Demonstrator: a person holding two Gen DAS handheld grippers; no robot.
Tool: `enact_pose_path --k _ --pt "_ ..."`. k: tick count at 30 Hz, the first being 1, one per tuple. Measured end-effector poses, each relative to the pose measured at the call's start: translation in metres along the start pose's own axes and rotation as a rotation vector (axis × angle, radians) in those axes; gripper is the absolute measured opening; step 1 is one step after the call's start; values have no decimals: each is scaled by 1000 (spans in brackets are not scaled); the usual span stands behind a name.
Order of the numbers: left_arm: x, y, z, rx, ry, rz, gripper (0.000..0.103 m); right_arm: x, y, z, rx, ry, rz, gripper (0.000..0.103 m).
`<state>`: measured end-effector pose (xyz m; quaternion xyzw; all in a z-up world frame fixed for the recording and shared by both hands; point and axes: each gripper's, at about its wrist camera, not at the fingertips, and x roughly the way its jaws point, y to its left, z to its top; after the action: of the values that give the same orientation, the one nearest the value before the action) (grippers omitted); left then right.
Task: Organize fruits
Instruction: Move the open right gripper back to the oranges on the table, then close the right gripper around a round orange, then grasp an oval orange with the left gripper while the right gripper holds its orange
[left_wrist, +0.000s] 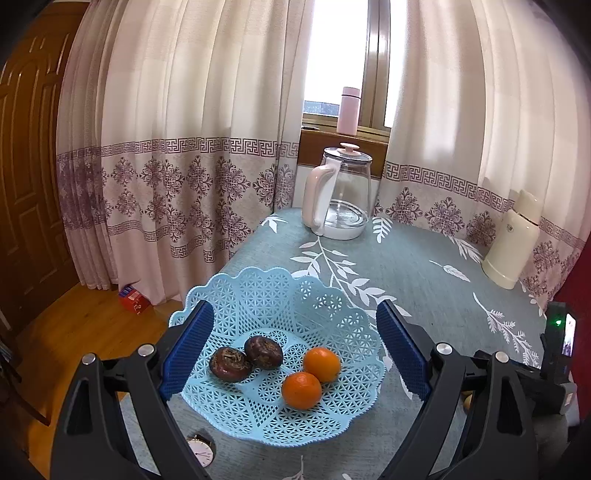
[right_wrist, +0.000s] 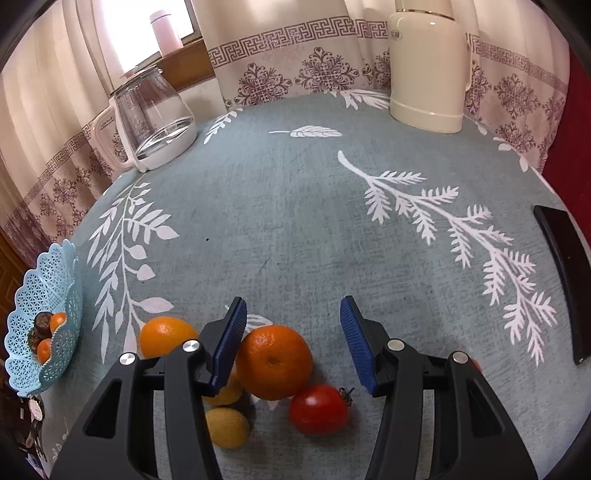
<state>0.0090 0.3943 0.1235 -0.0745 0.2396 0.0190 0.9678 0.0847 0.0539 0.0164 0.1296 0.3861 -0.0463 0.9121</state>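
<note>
Closest to the lens in the right wrist view is the right gripper (right_wrist: 291, 343), jaws spread wide and empty, hanging low over a loose pile of fruit on the grey-blue leaf-print bench (right_wrist: 295, 206): a big round orange (right_wrist: 274, 362) sits lower centre between the pads, so I'd guess that's the next pick. A red tomato (right_wrist: 318, 409) touches it, and two yellow lemons (right_wrist: 226, 426) lie lower left. The left gripper (left_wrist: 295, 354) is also spread and empty, framing the pale blue lattice plastic basket (left_wrist: 258, 295), which already holds two small tangerines (left_wrist: 302, 390) and two dark brown chestnut-like fruits (left_wrist: 229, 364), probably to steady it.
</note>
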Motion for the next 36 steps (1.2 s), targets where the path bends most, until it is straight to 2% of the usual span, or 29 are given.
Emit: enact_pose_path --k 10,13,16,24,29,36 --pt "3 -7 -4 9 18 -2 96 4 13 -9 -59 17 -5 54" --pt "4 -11 -5 13 23 -5 96 4 12 -9 -63 15 -6 50" --pt "5 -15 -7 25 25 -10 96 1 13 -10 -66 10 7 39" --pt "8 -31 -13 61 40 -25 96 -17 7 -11 -47 -38 30 39" --pt "9 -51 -22 103 52 -69 96 -31 -8 -6 -16 -71 36 39" --pt "20 -84 -39 146 111 -154 96 -38 -33 -7 19 -92 14 39"
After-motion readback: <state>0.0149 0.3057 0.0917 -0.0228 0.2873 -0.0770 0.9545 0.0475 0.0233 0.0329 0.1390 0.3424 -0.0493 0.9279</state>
